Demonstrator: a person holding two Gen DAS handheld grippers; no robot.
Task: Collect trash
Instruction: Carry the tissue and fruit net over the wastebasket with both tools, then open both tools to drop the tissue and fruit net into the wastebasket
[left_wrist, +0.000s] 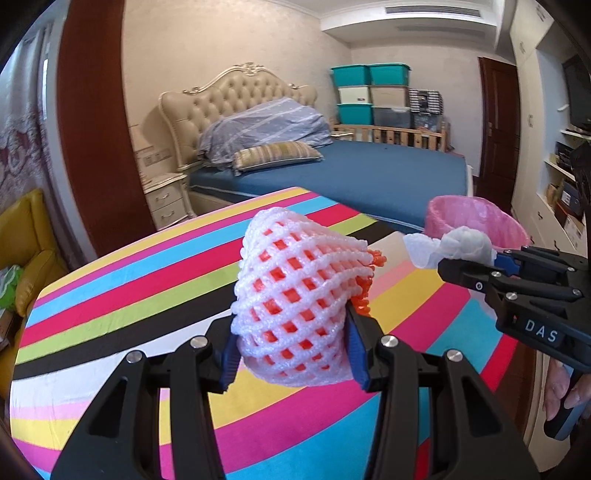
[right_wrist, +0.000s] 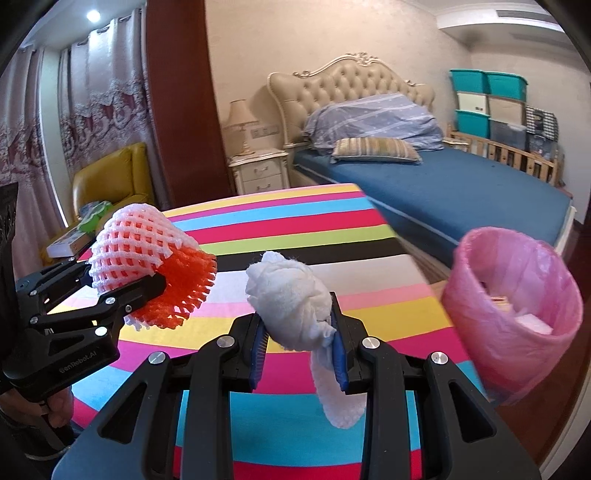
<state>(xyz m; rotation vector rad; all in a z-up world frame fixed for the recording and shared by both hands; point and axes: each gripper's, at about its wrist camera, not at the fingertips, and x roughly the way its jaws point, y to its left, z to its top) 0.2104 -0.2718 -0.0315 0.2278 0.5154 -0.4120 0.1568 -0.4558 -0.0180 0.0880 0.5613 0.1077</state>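
Setting: a table under a cloth (left_wrist: 147, 295) of bright stripes, in a bedroom with a blue bed (left_wrist: 369, 173) behind it.
Left gripper (left_wrist: 291, 354): held above the cloth, jaws partly closed and pressing both sides of a white foam fruit net (left_wrist: 295, 295) with an orange foam net (left_wrist: 373, 280) tucked inside it; the orange one pokes out at about 2 o'clock in the left wrist view.
Right gripper (right_wrist: 301, 350): also above the cloth, jaws narrowed around a crumpled white tissue wad (right_wrist: 291, 295); a white foam strip (right_wrist: 340, 398) hangs down from the same grip at 6 o'clock.
Trash bin (right_wrist: 509, 314): lined with a pink bag, standing off the table's edge, at 3 o'clock from the right gripper; pale scraps lie inside it.
Grippers relative to each other: the left one sits at 9 o'clock in the right wrist view, apart from the right one; both loads are clear of the bin.
Background: a yellow armchair (right_wrist: 110, 177) at 10 o'clock and stacked teal storage boxes (left_wrist: 369, 92) by the far wall.
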